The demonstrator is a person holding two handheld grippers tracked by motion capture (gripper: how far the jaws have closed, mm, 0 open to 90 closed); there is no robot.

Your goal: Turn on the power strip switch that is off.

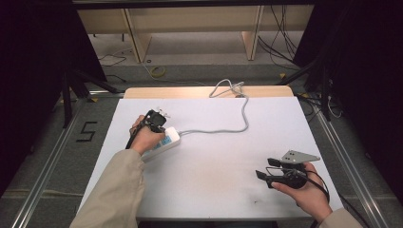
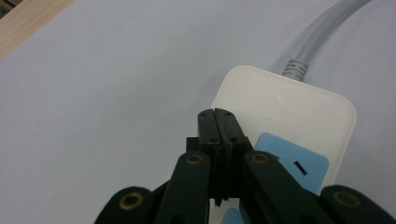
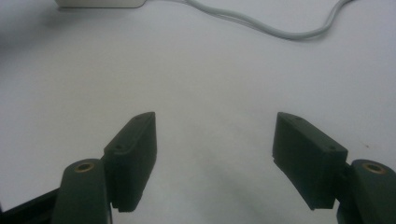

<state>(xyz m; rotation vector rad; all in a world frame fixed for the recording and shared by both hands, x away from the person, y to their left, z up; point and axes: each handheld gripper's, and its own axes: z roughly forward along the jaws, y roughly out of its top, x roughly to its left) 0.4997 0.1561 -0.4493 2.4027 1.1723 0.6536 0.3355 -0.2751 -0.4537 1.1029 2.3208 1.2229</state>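
A white power strip with a blue socket panel lies on the left half of the white tabletop. Its grey cable runs to the far edge. My left gripper points down at the strip. In the left gripper view it is shut, jaws pressed together with nothing between them, tips over the strip's white end beside the blue panel; contact cannot be told. My right gripper rests at the near right, pointing left. Its jaws stand wide open over bare table.
The cable loops across the far middle of the table and ends in a coil at the wooden back edge. A grey three-cornered plate tops the right gripper. Wooden shelving and loose cables stand on the floor beyond.
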